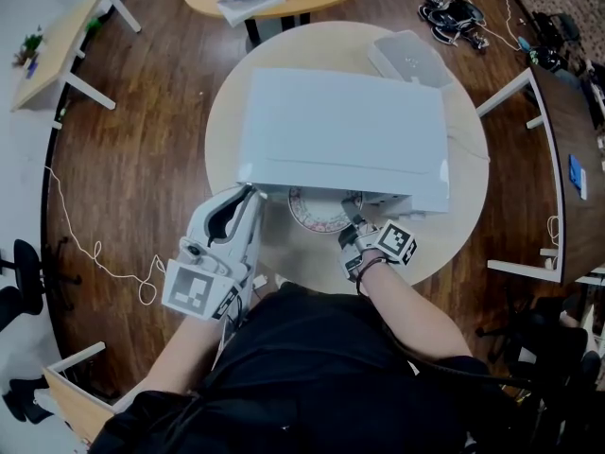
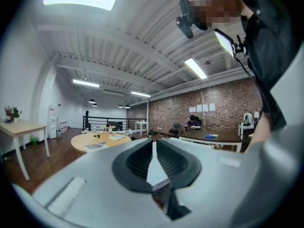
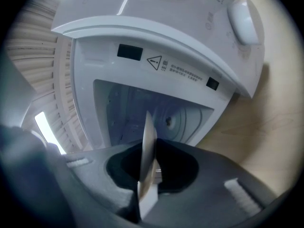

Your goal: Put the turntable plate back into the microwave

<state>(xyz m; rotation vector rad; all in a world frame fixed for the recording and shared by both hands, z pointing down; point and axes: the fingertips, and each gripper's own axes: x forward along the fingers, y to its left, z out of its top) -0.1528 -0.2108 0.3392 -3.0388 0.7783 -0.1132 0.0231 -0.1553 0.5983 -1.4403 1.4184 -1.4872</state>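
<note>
Your right gripper (image 3: 150,177) has its jaws clenched on the rim of the turntable plate (image 3: 148,137). In the right gripper view the plate stands edge-on between the pads, a thin pale blade rising in front of the open microwave (image 3: 142,32). Behind it you can see the pale cavity, with the round hub (image 3: 167,122) on its floor just to the right of the plate's edge.

From your head camera, the plate (image 1: 319,212) sits at the microwave's (image 1: 340,130) front opening. Its far half is tucked under the front edge of the white box and its patterned near half still pokes out over the round surface (image 1: 454,244). Your right gripper (image 1: 352,229) meets the plate at its right-hand rim.

Your left gripper (image 1: 232,218) is at the front left corner of the microwave. In the left gripper view its jaws (image 2: 154,148) are closed on a thin white panel, which looks like the edge of the door (image 2: 156,174). The ribbed pads lie against it on both sides, and a bit of the patterned plate shows below.

The microwave takes up most of the round surface, which stands on a dark wooden floor (image 1: 142,159).
</note>
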